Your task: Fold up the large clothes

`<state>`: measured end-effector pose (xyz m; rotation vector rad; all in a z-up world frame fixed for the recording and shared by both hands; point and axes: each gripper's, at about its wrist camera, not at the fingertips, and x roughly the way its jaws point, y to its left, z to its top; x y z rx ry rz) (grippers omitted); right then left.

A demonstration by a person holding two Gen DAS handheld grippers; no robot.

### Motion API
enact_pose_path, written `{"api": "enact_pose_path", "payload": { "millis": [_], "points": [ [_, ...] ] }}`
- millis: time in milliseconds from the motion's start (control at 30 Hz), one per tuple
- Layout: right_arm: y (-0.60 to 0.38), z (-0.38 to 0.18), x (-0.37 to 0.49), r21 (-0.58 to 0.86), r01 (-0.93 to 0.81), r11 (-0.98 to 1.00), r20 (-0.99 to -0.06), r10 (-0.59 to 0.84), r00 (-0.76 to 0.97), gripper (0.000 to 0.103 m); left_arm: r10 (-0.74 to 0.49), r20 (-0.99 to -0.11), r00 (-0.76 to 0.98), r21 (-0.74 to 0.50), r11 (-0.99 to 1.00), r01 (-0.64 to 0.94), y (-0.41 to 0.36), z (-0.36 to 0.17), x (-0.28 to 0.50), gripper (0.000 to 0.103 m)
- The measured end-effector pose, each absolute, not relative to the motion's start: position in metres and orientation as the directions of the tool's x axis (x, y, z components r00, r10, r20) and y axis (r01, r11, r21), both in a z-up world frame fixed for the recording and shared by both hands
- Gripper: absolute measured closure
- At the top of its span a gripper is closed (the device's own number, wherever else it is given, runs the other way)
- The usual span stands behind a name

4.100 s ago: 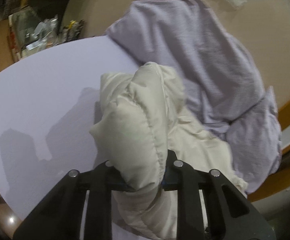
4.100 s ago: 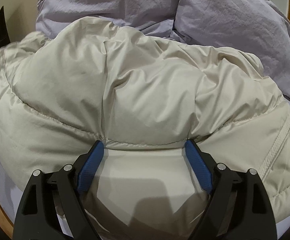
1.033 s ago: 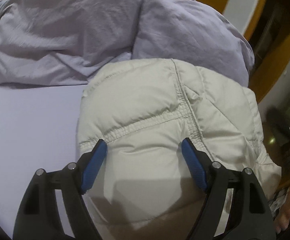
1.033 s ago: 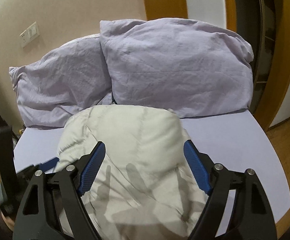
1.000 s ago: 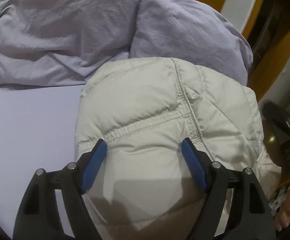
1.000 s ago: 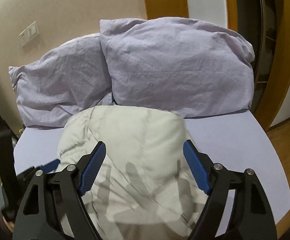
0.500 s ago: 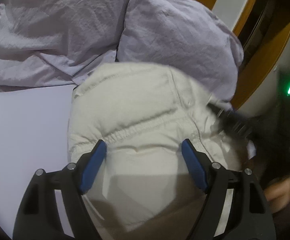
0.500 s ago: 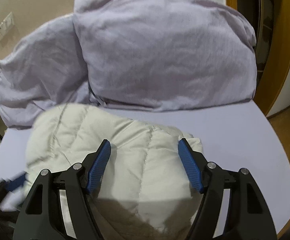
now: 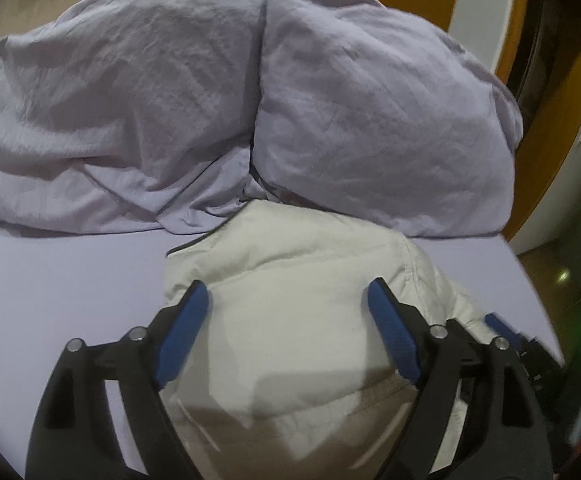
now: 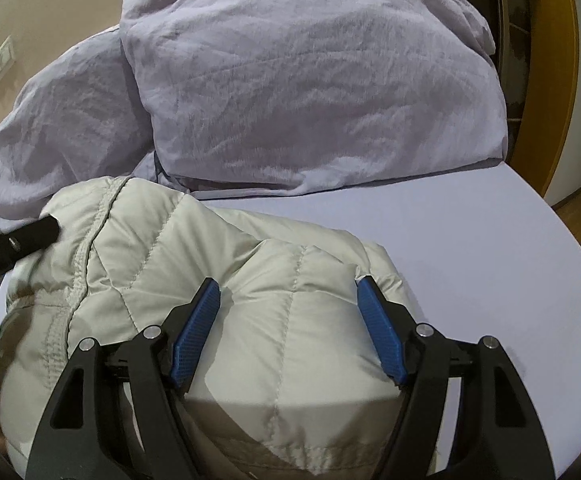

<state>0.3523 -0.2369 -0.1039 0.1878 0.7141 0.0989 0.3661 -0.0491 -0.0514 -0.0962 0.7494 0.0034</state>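
Cream quilted puffer jacket [image 10: 218,304] sits bundled on the lilac bedsheet [image 10: 470,248] directly under both wide-open, empty tongs, left gripper [image 9: 286,300] and right gripper [image 10: 288,292], bundle extending away toward the pillows.

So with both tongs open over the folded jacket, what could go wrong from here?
The puffy jacket is held by neither the left tongs nor the right tongs, so its fold may spring back open. It also lies against the pillows; pressing or sliding it could push it into them and skew the fold.
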Motion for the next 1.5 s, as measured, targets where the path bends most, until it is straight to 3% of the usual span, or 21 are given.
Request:
{"api": "enact_pose_path", "payload": {
  "millis": [167,333,467,733,1500],
  "points": [
    [-0.237,-0.088,0.364,0.194,-0.007,0.981,-0.675,0.139,0.725,0.025,-0.004,-0.687,0.726,-0.044,0.998,-0.036,-0.05,-0.069,0.373,0.018],
    [-0.239,-0.069,0.384,0.238,0.01,0.971,-0.642,0.149,0.752,0.022,0.006,-0.687,0.727,-0.032,0.999,-0.038,-0.049,-0.079,0.376,0.017],
    [-0.232,-0.093,0.392,0.192,0.012,0.981,-0.677,0.123,0.726,0.022,-0.008,-0.682,0.732,-0.047,0.998,-0.032,-0.047,-0.082,0.375,0.017],
    [-0.231,-0.113,0.389,0.173,0.036,0.984,-0.655,0.088,0.75,0.022,-0.055,-0.684,0.727,-0.084,0.996,-0.004,-0.047,-0.089,0.379,0.013],
    [-0.225,-0.131,0.408,0.142,0.052,0.989,-0.694,0.062,0.717,0.019,-0.054,-0.695,0.717,-0.089,0.996,-0.01,-0.05,-0.104,0.391,0.009]
  ]
}}
